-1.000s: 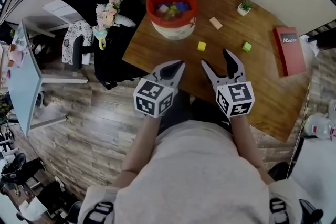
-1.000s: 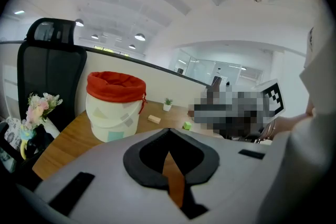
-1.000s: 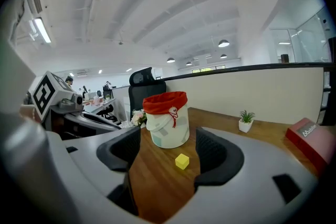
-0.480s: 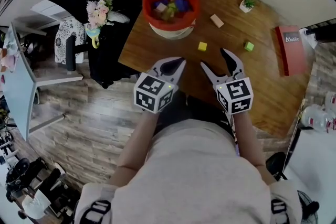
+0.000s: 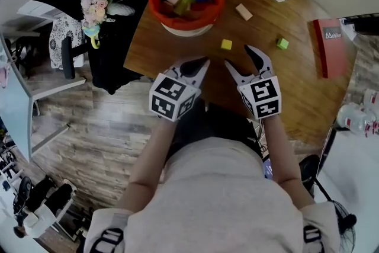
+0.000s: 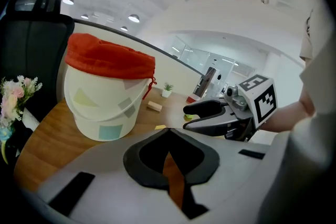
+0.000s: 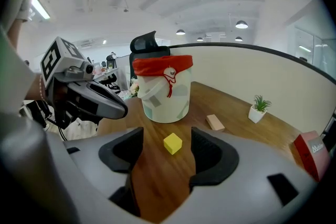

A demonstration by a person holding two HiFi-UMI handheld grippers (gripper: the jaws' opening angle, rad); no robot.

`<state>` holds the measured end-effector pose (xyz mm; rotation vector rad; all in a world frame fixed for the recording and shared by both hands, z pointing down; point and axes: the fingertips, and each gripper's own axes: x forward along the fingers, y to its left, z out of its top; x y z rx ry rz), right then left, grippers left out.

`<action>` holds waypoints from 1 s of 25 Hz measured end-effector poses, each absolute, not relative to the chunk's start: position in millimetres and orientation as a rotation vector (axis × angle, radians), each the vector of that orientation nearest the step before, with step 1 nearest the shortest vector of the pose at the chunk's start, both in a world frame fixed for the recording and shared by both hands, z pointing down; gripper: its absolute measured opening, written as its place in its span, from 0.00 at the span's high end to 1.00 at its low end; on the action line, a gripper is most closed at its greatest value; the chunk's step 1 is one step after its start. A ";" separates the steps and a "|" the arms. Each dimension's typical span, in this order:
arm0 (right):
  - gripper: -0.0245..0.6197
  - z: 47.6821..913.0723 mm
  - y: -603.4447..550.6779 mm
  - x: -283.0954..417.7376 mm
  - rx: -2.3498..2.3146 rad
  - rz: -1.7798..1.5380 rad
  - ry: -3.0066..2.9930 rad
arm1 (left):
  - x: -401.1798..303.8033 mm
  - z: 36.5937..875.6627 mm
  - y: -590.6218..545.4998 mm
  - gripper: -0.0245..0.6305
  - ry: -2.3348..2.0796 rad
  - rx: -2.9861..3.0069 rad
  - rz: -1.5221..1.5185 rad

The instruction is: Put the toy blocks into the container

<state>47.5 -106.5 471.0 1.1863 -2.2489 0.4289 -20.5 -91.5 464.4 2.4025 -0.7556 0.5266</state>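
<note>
The step in hand looks like the reach for the next loose block. Nearest, over the near edge of the table, the left gripper has its jaws closed tip to tip on nothing. Beside it the right gripper has its jaws wide apart; they have just been closing a little, with nothing between them yet.

Just ahead of the right gripper, lined up with its gap, lies the yellow block: a small, plain cube sitting flat on the wood with free space all round. The next move probably calls for easing forward and down until the pads flank the cube, then closing squarely on two opposite faces.

Off to the right, apart, lies a green block; farther back, a tan block. At the far left stands the bucket, white with a red liner, several blocks already inside.
</note>
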 end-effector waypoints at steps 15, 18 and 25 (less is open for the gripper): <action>0.53 539.9 -137.8 34.6 1.103 0.497 -2.147 | -28.8 515.9 -105.7 0.94 -0.692 2.310 0.553; 0.57 550.8 -142.5 38.6 1.126 0.524 -2.106 | -29.1 521.6 -104.7 0.94 -0.665 2.309 0.572; 0.67 558.2 -145.4 40.6 1.180 0.558 -2.057 | -34.8 528.8 -110.2 0.94 -0.666 2.279 0.554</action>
